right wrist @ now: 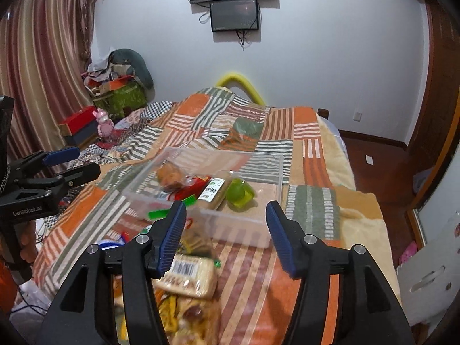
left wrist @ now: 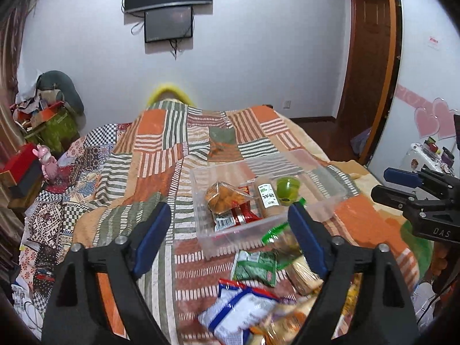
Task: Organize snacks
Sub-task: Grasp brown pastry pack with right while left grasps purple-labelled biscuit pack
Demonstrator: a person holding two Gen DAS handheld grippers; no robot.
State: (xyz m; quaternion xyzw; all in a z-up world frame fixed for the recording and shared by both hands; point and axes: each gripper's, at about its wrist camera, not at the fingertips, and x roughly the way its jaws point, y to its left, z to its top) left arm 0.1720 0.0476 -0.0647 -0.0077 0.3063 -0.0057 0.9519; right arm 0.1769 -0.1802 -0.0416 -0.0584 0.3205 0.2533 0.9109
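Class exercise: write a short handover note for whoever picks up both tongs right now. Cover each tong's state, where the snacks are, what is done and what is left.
Left tongs: open, empty, above the near edge of the clear bin.
Right tongs: open, empty, also facing the bin.
Done: in the bin lie an orange snack bag, a red packet, a brown bar and a green jelly cup.
Left: a pile of loose snacks on the quilt in front of the bin, including a green packet, a blue-and-white bag and a pack of biscuits.
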